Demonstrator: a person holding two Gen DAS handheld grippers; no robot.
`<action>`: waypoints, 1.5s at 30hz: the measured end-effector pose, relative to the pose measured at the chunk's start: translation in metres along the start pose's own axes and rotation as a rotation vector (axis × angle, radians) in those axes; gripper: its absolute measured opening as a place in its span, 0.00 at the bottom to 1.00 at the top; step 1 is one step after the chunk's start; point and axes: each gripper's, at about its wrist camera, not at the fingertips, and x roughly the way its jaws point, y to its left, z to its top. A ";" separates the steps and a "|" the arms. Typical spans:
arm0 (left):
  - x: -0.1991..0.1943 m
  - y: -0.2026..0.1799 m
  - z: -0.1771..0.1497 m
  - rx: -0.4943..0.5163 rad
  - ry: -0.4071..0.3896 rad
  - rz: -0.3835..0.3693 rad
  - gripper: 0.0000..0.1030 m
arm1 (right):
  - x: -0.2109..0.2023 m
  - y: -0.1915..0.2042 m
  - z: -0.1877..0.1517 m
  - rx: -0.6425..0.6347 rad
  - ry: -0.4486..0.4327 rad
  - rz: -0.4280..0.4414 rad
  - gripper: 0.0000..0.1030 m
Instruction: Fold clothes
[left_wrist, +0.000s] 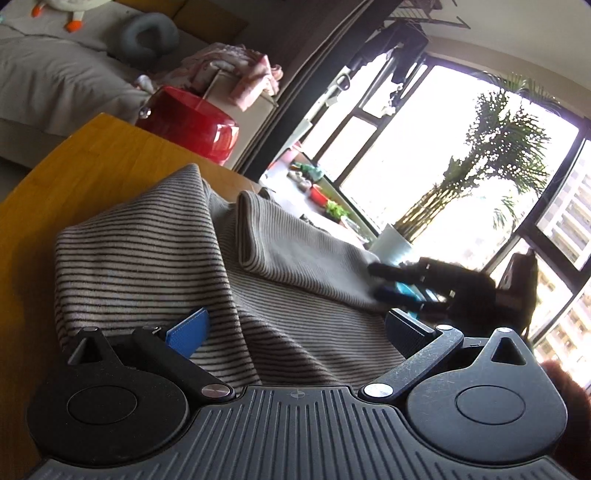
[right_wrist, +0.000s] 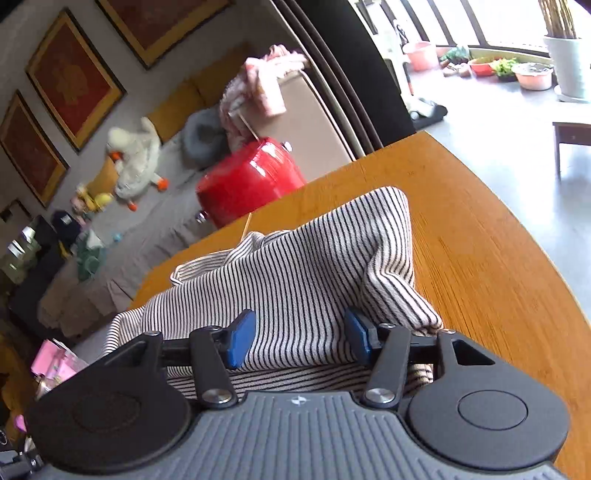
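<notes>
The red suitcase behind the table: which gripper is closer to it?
Probably the left. The left gripper sits over the striped garment on the side where the red suitcase stands; the right gripper is at the window side.

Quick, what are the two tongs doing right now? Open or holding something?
Left tongs: open, wide apart over the striped shirt.
Right tongs: open, shirt lying between them, not pinched.
</notes>
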 end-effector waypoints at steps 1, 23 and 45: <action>0.001 0.001 0.000 -0.008 0.003 0.000 1.00 | -0.002 -0.002 -0.002 0.002 -0.011 0.012 0.56; -0.044 -0.089 -0.037 0.613 0.125 0.359 1.00 | -0.013 0.002 -0.002 -0.035 -0.054 0.158 1.00; 0.084 -0.066 0.040 0.276 0.006 0.376 0.21 | -0.042 -0.005 0.001 -0.003 -0.250 0.167 1.00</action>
